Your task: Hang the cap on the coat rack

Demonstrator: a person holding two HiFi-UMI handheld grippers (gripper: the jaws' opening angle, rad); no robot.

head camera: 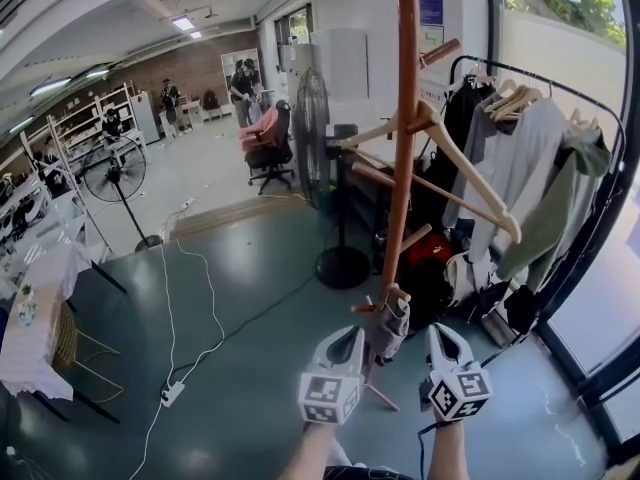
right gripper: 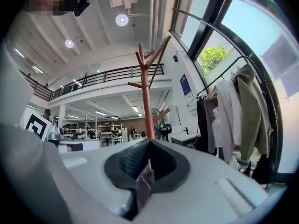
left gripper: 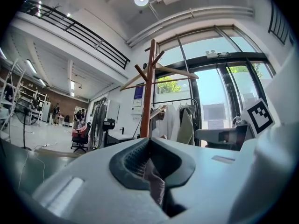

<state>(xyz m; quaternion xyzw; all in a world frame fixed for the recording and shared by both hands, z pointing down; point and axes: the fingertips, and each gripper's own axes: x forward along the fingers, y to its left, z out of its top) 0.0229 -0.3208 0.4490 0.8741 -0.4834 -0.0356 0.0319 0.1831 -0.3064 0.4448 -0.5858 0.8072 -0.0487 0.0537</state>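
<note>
The brown wooden coat rack (head camera: 403,138) rises right in front of me, its pegs slanting upward; it also stands ahead in the left gripper view (left gripper: 147,101) and the right gripper view (right gripper: 147,106). A grey cap (head camera: 391,328) hangs low beside the pole, held between both grippers. My left gripper (head camera: 353,344) is shut on the cap's fabric (left gripper: 154,183). From the other side, my right gripper (head camera: 437,340) is likewise shut on a fold of the cap (right gripper: 144,183). Most of the cap is hidden in both gripper views.
A wooden hanger (head camera: 455,173) hangs on the rack. A clothes rail with garments (head camera: 530,158) stands to the right by the window. A floor fan (head camera: 312,138) is behind the rack, a cable (head camera: 190,298) crosses the floor, and a table (head camera: 40,318) sits left.
</note>
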